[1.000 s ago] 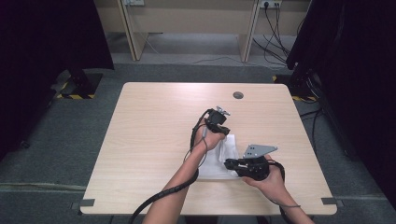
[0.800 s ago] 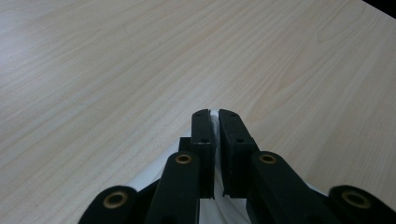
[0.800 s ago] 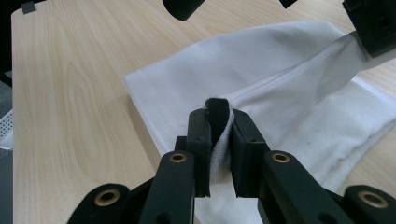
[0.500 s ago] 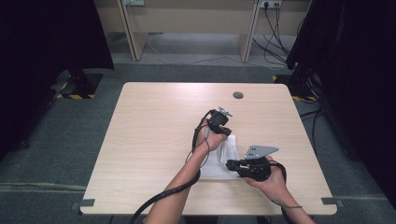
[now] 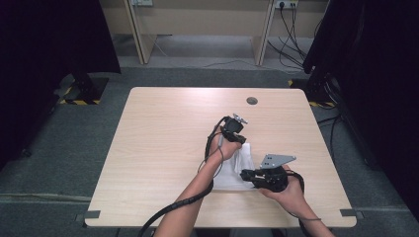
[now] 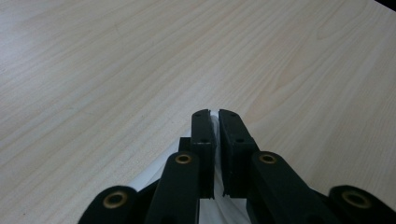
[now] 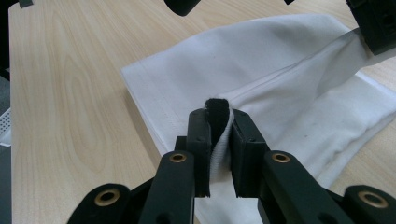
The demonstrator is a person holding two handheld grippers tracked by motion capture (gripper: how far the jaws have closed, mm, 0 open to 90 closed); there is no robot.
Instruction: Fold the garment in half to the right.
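Note:
A white cloth (image 5: 236,173) lies folded on the wooden table (image 5: 163,148), right of centre near the front. My left gripper (image 5: 232,132) is at the cloth's far end, shut on a thin white edge of the cloth (image 6: 215,122). My right gripper (image 5: 248,176) is at the near right side, shut on a raised fold of the cloth (image 7: 243,65), with a small black strip (image 7: 217,108) showing between the jaws. In the right gripper view the left gripper (image 7: 376,23) holds a stretched corner at the upper right.
A round grey cable grommet (image 5: 252,100) sits in the table top near the far edge. Bare wood (image 6: 116,70) stretches to the left and beyond the cloth. Black cables trail from both grippers over the front edge. Dark stands and floor cables surround the table.
Almost nothing has moved. Both grippers stay shut on the cloth; the right one has edged slightly to the left.

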